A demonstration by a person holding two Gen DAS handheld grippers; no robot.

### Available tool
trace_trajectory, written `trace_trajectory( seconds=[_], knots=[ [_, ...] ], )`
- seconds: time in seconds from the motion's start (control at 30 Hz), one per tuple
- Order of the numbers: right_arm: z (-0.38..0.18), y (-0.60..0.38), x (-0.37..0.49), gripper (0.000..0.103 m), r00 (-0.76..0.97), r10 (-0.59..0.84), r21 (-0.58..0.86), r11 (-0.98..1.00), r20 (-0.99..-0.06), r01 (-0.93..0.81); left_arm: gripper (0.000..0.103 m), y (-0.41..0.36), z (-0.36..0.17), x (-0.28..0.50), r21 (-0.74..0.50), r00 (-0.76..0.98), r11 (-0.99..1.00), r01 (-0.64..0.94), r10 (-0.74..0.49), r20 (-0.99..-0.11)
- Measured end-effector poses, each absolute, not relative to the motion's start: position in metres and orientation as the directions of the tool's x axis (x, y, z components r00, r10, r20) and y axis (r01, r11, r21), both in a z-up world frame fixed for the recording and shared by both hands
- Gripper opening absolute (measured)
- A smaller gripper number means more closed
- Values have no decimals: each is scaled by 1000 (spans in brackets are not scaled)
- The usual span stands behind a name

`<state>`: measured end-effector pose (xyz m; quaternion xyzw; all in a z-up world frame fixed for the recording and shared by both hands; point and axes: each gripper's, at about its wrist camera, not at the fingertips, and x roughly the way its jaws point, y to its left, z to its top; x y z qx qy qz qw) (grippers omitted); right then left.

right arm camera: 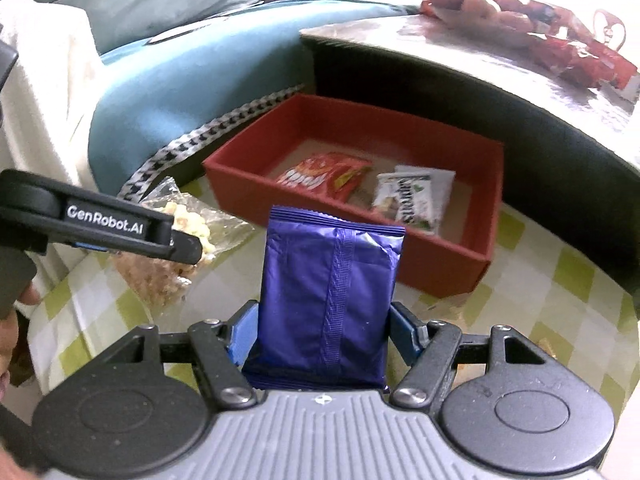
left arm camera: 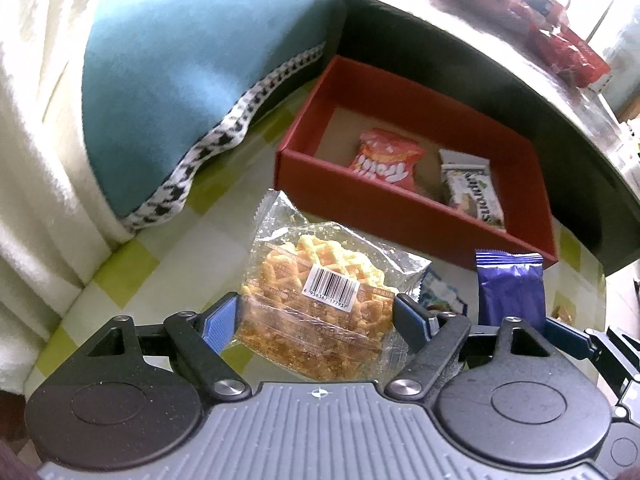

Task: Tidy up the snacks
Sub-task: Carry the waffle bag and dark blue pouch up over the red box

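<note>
My left gripper (left arm camera: 316, 320) is shut on a clear-wrapped waffle snack (left arm camera: 320, 288), held above the checked cloth. The right gripper (right arm camera: 324, 332) is shut on a purple snack packet (right arm camera: 328, 292), which also shows at the right in the left wrist view as the purple packet (left arm camera: 512, 288). A red box (left arm camera: 400, 208) lies ahead of both, beside the dark table. Inside it are an orange chip bag (left arm camera: 386, 156) and a white packet (left arm camera: 472, 188). In the right wrist view the red box (right arm camera: 440, 264) holds the orange bag (right arm camera: 324, 176) and white packet (right arm camera: 412, 196); the left gripper's finger (right arm camera: 120, 228) crosses over the waffle snack (right arm camera: 176, 248).
A green-and-white checked cloth (left arm camera: 132, 264) covers the surface below. A blue cushion with houndstooth trim (left arm camera: 180, 80) and a white blanket (left arm camera: 36, 120) lie at the left. A dark-edged table (left arm camera: 500, 32) behind the box carries red packets (left arm camera: 560, 40). A hand (right arm camera: 12, 320) shows at the left edge.
</note>
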<state>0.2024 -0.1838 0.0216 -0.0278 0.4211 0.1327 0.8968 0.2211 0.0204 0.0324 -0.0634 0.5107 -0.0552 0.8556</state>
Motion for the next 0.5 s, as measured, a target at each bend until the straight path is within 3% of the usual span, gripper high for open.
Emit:
trace_trajectory(
  seconds=[0.5],
  knots=[
    [35, -205, 221, 70, 660, 172, 59, 980, -732, -189, 86, -1, 51, 239, -148, 514, 987, 64, -160, -843]
  ],
)
